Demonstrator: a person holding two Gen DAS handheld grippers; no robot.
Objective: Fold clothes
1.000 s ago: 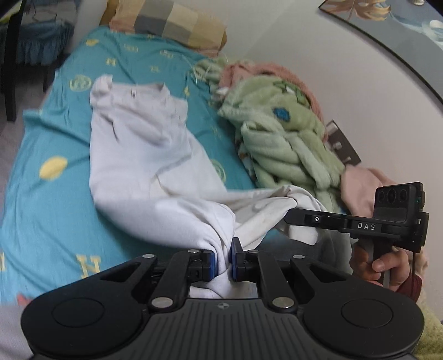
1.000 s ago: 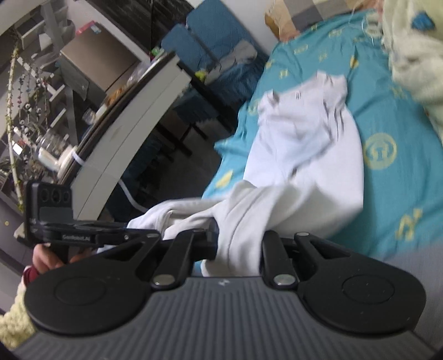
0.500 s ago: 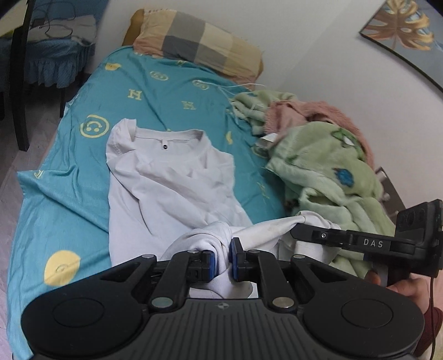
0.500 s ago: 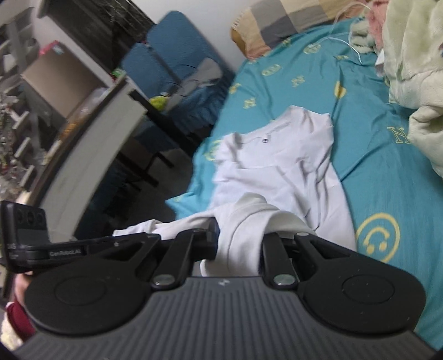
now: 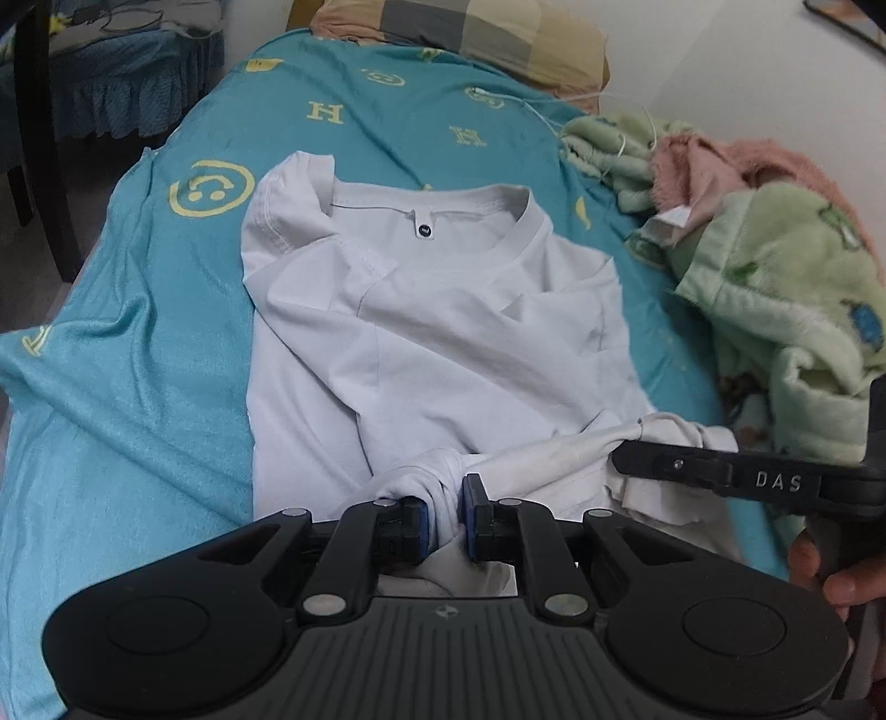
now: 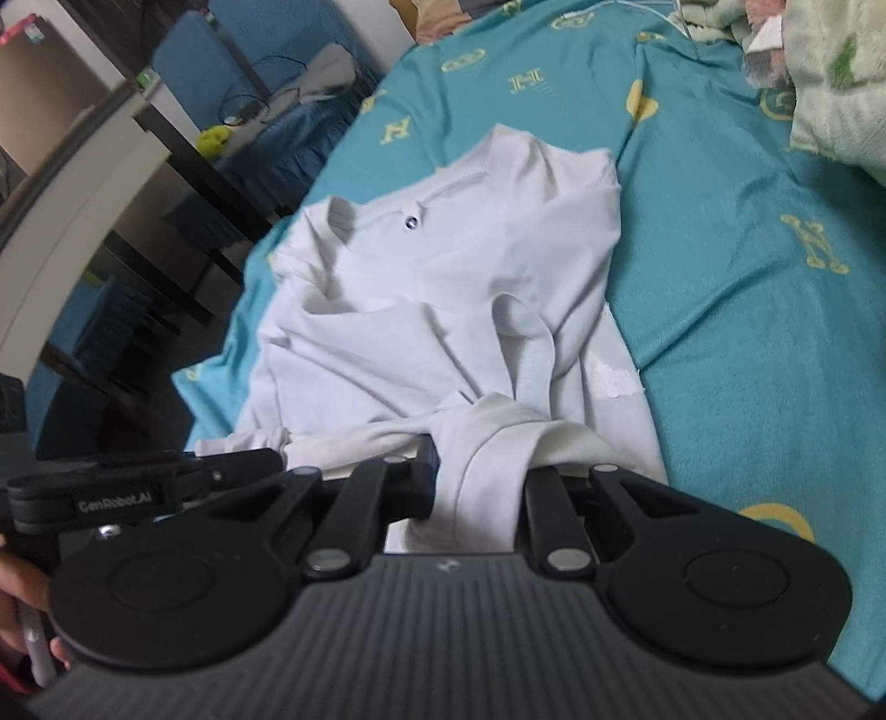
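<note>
A white T-shirt point(image 5: 443, 332) lies on the teal bed sheet point(image 5: 138, 387), collar toward the pillow, its sleeves folded in over the body. My left gripper point(image 5: 444, 523) is shut on a bunched part of the shirt's bottom hem. My right gripper point(image 6: 479, 487) is shut on another bunch of the same hem; it also shows in the left wrist view point(image 5: 637, 459), to the right of my left gripper. The hem stretches between them. The shirt point(image 6: 443, 288) fills the middle of the right wrist view, where my left gripper point(image 6: 266, 462) shows at the left.
A green and pink blanket pile point(image 5: 775, 266) lies along the bed's right side by the wall. A checked pillow point(image 5: 470, 27) sits at the bed's head. A white cable point(image 5: 554, 105) runs across the sheet. A dark table point(image 6: 111, 166) and blue chairs point(image 6: 221, 72) stand left of the bed.
Both grippers have carried the hem forward toward the collar, still shut on it. The shirt's lower half now lies doubled over its upper half, and the collar looks nearer.
</note>
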